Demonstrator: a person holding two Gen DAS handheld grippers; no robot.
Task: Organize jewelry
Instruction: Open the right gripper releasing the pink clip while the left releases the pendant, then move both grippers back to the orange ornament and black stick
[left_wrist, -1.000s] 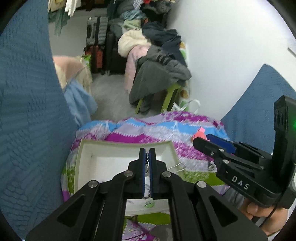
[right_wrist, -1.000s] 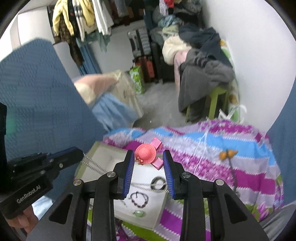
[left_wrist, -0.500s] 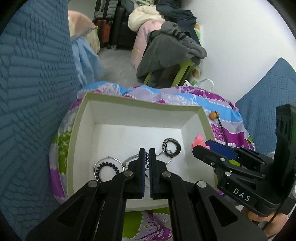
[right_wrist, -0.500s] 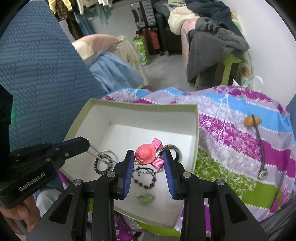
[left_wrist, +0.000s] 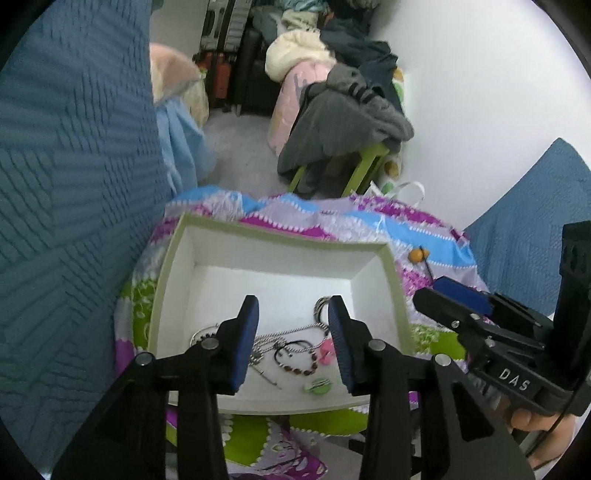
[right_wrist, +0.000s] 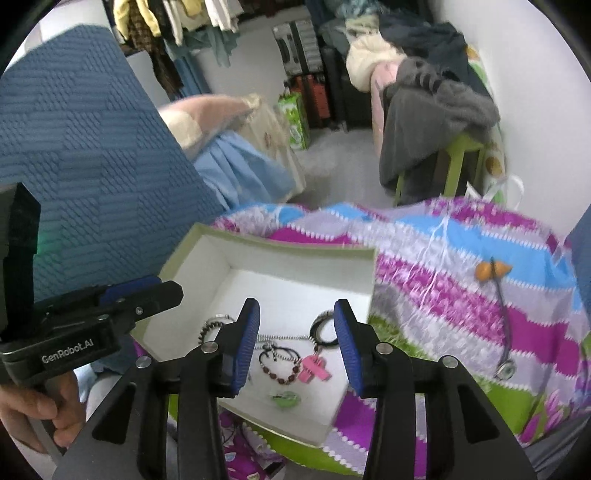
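Observation:
A white box with a green rim (left_wrist: 280, 236) (right_wrist: 284, 247) sits on a striped blanket. My left gripper (left_wrist: 293, 339) hovers over it, jaws opening with nothing between them. Below it in the box lie a silver chain (left_wrist: 291, 332), a bead bracelet (left_wrist: 301, 363) and a pink hat clip (left_wrist: 327, 349). My right gripper (right_wrist: 297, 343) also hangs above the box, jaws opening and empty, and the pink hat clip (right_wrist: 314, 367) lies beneath it beside the bead bracelet (right_wrist: 280, 369). Each view shows the other gripper from the side (left_wrist: 432, 293) (right_wrist: 162, 291).
The box also holds a black ring bracelet (right_wrist: 325, 328), a green piece (right_wrist: 284, 398) and a beaded bangle (right_wrist: 212, 325). A hair stick with an orange butterfly (right_wrist: 493, 271) lies on the blanket (right_wrist: 461, 302) to the right. Blue cushions flank the blanket; clothes pile on a green stool (left_wrist: 369, 162) behind.
My left gripper opened and let go of the silver chain, which now lies in the box. My right gripper opened wider and the pink hat clip dropped into the box.

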